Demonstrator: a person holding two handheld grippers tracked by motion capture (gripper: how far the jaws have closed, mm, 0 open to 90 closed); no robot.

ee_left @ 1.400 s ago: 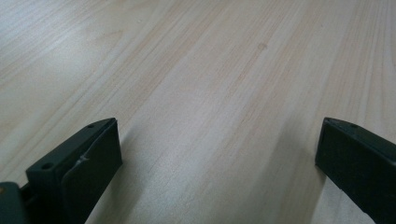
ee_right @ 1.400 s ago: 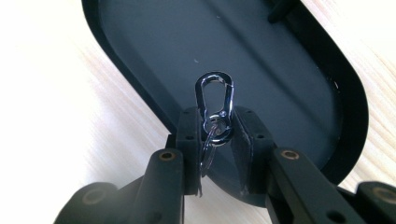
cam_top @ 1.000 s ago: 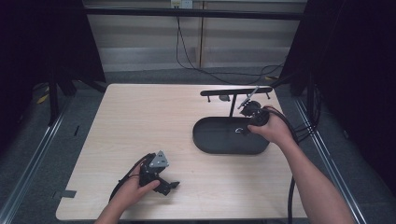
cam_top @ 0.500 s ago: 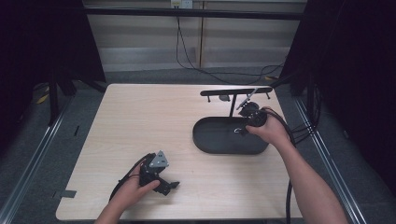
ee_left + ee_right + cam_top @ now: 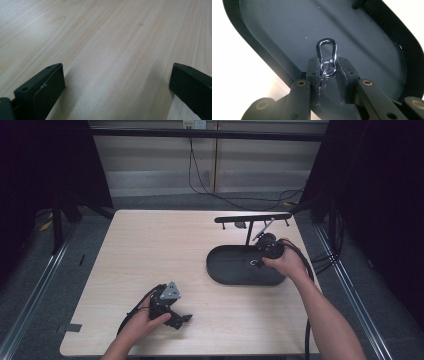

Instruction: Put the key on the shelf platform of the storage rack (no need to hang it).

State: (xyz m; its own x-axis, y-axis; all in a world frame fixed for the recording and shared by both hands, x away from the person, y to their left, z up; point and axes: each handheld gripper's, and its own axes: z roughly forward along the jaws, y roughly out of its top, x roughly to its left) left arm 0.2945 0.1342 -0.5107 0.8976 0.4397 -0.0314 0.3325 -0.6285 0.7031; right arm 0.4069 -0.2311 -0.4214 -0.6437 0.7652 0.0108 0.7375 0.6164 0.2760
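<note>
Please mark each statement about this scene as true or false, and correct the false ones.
1. The right claw is shut on a silver clip. True.
2. The right claw is over the bare wood of the table. False: it is over the black tray.
3. The left claw holds a key. False: its jaws stand wide apart with just wood between them.
4. A black stand with a bar across its top rises from the far side of the tray. True.
5. The left claw is at the near left part of the table. True.
6. The tray is round and white. False: it is oval and black.
</note>
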